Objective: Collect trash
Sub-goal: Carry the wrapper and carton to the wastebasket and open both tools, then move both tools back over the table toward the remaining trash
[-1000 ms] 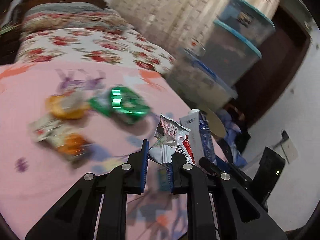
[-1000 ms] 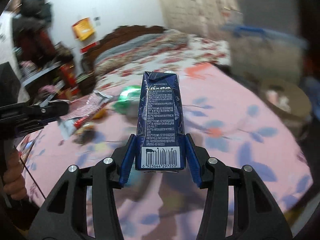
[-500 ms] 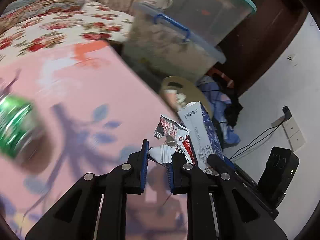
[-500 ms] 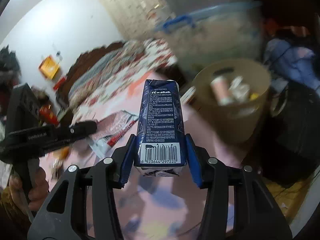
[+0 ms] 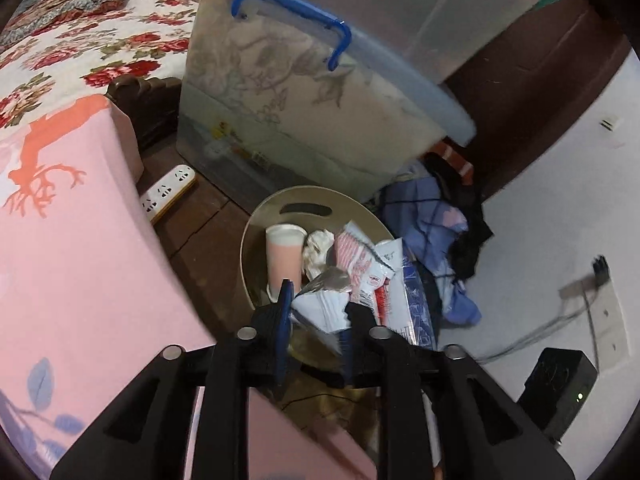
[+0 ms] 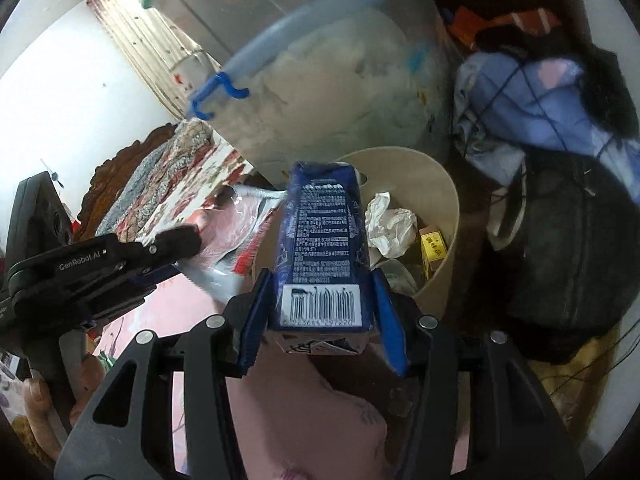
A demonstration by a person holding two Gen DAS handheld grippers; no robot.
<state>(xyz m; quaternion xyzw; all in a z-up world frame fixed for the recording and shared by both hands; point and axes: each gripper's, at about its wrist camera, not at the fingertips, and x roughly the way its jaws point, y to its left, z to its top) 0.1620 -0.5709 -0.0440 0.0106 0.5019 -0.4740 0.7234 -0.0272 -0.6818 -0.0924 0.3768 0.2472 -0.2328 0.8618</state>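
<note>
My left gripper (image 5: 316,320) hangs over a beige waste bin (image 5: 256,236) beside the bed. Its jaws are opening, and a crumpled white and red wrapper (image 5: 360,268) lies loose between the spread pads. In the right wrist view my right gripper (image 6: 320,320) is just before the bin's rim (image 6: 452,208). Its jaws are opening too: a blue drink carton (image 6: 320,236) stands between the pads with a narrow gap on each side. The left gripper (image 6: 180,256) with the wrapper (image 6: 236,240) shows at the left. The carton (image 5: 416,304) appears right of the wrapper.
The bin holds a pink cup (image 5: 284,256), crumpled white paper (image 6: 390,224) and a yellow box (image 6: 432,244). Clear storage boxes (image 5: 304,112) stand behind it, a power strip (image 5: 168,196) lies on the floor, and blue clothes (image 5: 432,220) and a dark bag (image 6: 572,248) lie right. The pink-sheeted bed (image 5: 80,240) fills the left.
Both grippers swung from above the bed to above the bin. The left jaws spread wide off the wrapper, and the right jaws eased off the carton.
</note>
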